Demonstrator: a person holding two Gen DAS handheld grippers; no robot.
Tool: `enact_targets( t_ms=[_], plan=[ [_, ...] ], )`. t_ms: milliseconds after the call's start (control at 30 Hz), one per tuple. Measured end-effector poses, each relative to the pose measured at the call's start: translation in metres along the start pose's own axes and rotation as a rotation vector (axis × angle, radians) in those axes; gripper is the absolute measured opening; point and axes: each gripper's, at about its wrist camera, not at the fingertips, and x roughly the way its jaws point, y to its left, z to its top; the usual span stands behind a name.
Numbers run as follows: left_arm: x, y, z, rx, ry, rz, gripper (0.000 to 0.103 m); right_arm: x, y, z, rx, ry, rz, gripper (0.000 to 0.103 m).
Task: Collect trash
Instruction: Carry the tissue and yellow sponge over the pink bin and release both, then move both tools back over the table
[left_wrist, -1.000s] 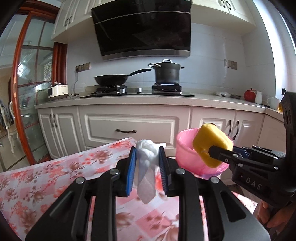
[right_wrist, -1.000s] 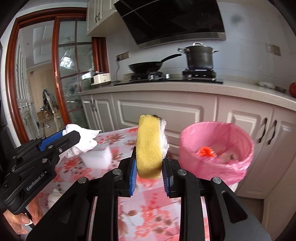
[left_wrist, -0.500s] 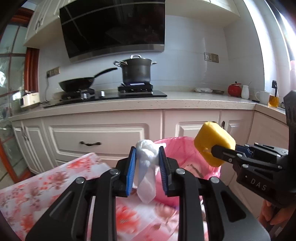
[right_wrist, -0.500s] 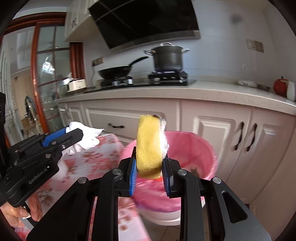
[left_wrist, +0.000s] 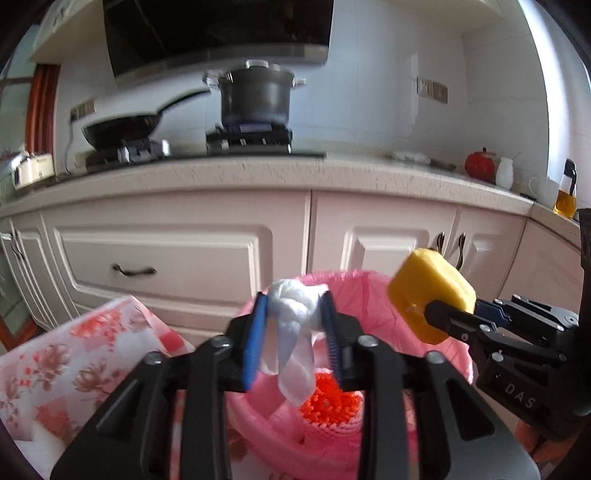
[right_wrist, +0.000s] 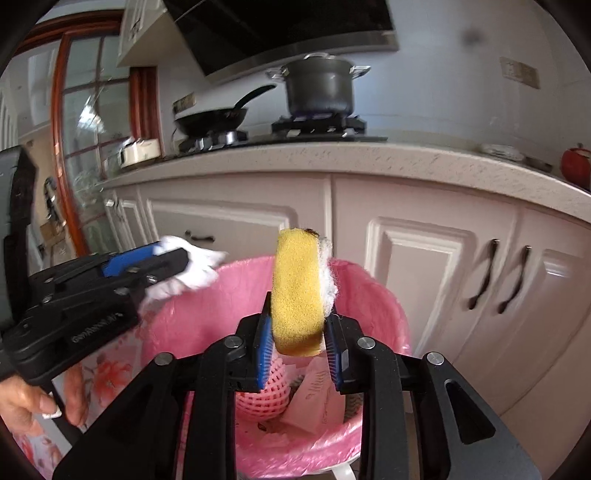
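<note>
My left gripper (left_wrist: 293, 332) is shut on a crumpled white tissue (left_wrist: 295, 325) and holds it over the pink-lined trash bin (left_wrist: 369, 280). My right gripper (right_wrist: 298, 332) is shut on a yellow sponge (right_wrist: 297, 291) with a white scrub side, held above the same bin (right_wrist: 376, 295). The sponge also shows at the right of the left wrist view (left_wrist: 430, 295). The tissue shows at the left of the right wrist view (right_wrist: 184, 271). An orange-red foam net (left_wrist: 328, 402) and paper scraps (right_wrist: 317, 398) lie inside the bin.
A table with a floral cloth (left_wrist: 74, 362) stands left of the bin. White cabinets (left_wrist: 166, 258) and a counter with a pot (left_wrist: 255, 96) and a pan (left_wrist: 122, 129) are behind. A red apple-shaped jar (left_wrist: 479, 164) and cups sit at the far right.
Both grippers have moved right from over the table to above the pink bin, and tilted down toward it. Each still holds its item.
</note>
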Motion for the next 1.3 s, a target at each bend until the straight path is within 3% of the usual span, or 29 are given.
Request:
enact_targets(
  t_ms=[67, 100, 133, 167, 200, 300, 367, 500, 600, 900, 1300],
  plan=[
    [0.007, 0.002, -0.005, 0.014, 0.016, 0.023, 0.046, 0.007, -0.004, -0.003, -0.018, 0.020, -0.029, 0.036],
    [0.009, 0.004, -0.008, 0.016, 0.022, 0.030, 0.049, 0.008, -0.007, -0.005, -0.016, 0.026, -0.031, 0.044],
    [0.009, 0.008, -0.012, 0.013, 0.026, 0.033, 0.053, 0.005, -0.009, -0.007, -0.011, 0.024, -0.031, 0.060],
    [0.008, 0.011, -0.015, 0.011, 0.025, 0.037, 0.055, 0.001, -0.012, -0.009, -0.002, 0.012, -0.031, 0.065],
    [0.005, 0.014, -0.017, 0.011, 0.023, 0.044, 0.063, -0.005, -0.015, -0.011, 0.009, -0.003, -0.030, 0.066],
    [-0.007, 0.027, -0.024, -0.001, 0.019, 0.061, 0.067, -0.021, -0.015, -0.015, 0.018, -0.010, -0.031, 0.066],
    [-0.021, 0.031, -0.026, -0.018, 0.012, 0.065, 0.076, -0.032, -0.009, -0.016, 0.008, -0.019, -0.023, 0.066],
    [-0.066, 0.041, -0.030, -0.070, -0.007, 0.066, 0.098, -0.061, 0.011, -0.016, 0.008, -0.042, -0.018, 0.072],
    [-0.097, 0.049, -0.034, -0.097, 0.014, 0.043, 0.098, -0.089, 0.034, -0.018, 0.026, -0.064, -0.016, 0.076],
    [-0.226, 0.062, -0.066, -0.047, -0.057, 0.150, 0.098, -0.149, 0.108, -0.024, -0.005, -0.113, 0.059, 0.085],
    [-0.368, 0.125, -0.147, -0.180, -0.062, 0.331, 0.098, -0.186, 0.199, -0.044, -0.079, -0.086, 0.207, 0.085]
  ],
)
